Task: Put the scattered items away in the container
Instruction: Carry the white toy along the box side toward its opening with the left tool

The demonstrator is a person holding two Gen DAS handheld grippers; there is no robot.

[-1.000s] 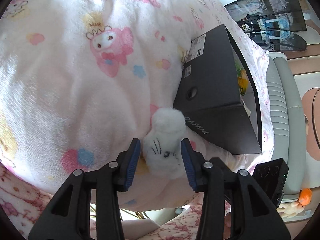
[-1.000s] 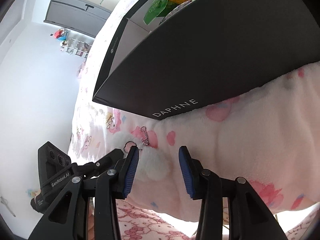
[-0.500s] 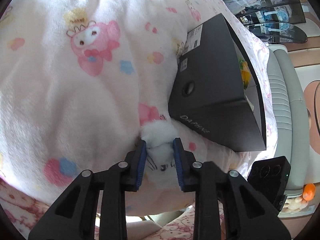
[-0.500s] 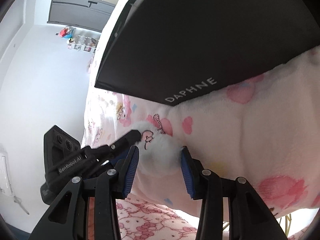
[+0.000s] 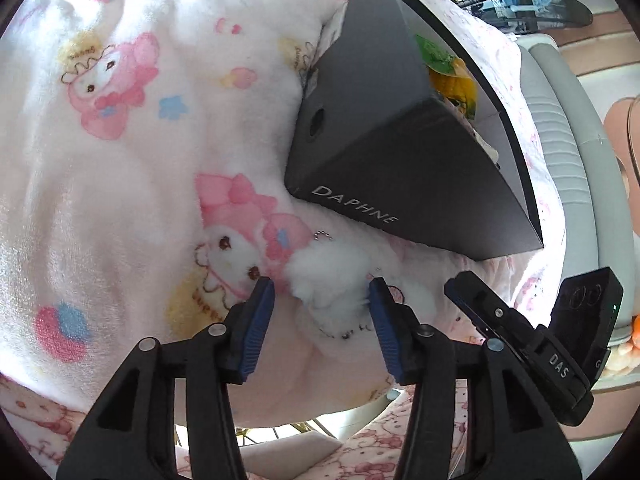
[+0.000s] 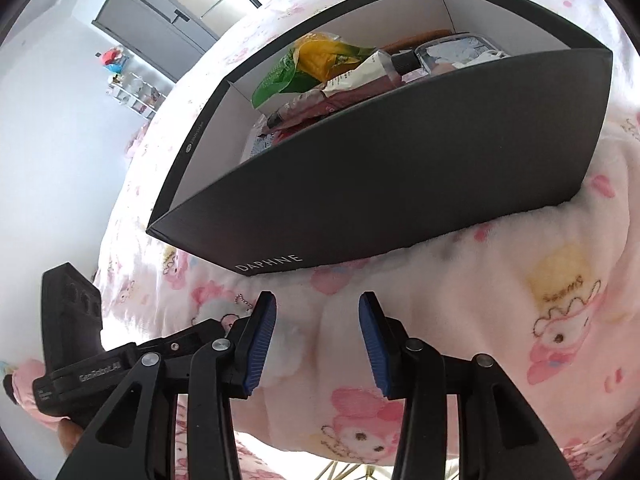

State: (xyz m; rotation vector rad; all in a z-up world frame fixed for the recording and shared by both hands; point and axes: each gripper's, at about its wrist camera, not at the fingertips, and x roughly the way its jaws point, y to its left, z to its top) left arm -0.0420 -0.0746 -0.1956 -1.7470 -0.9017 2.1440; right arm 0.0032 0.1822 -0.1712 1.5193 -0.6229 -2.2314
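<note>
A small white plush charm [image 5: 332, 280] with a bead chain lies on the pink cartoon blanket [image 5: 120, 160], just in front of the black DAPHNE box [image 5: 384, 132]. My left gripper [image 5: 322, 300] straddles the plush and its jaws are opening. The left pad stands clear of it and the right pad is at its edge. My right gripper [image 6: 318, 320] is open over bare blanket, close to the right of the left one. A bit of the plush [image 6: 286, 350] shows by its left finger. The box [image 6: 400, 184] holds a green and yellow packet [image 6: 308, 64], a tube and other items.
The blanket's front edge drops off just behind both grippers. A grey padded seat [image 5: 560, 120] and dark glass shelves [image 5: 520, 0] stand beyond the box on the right. A grey cabinet [image 6: 152, 28] and a small toy rack [image 6: 132, 92] stand by the far wall.
The left jaws shut on the plush, carried it closer to the box, and have now spread apart. The right gripper's view has tilted and now looks into the box.
</note>
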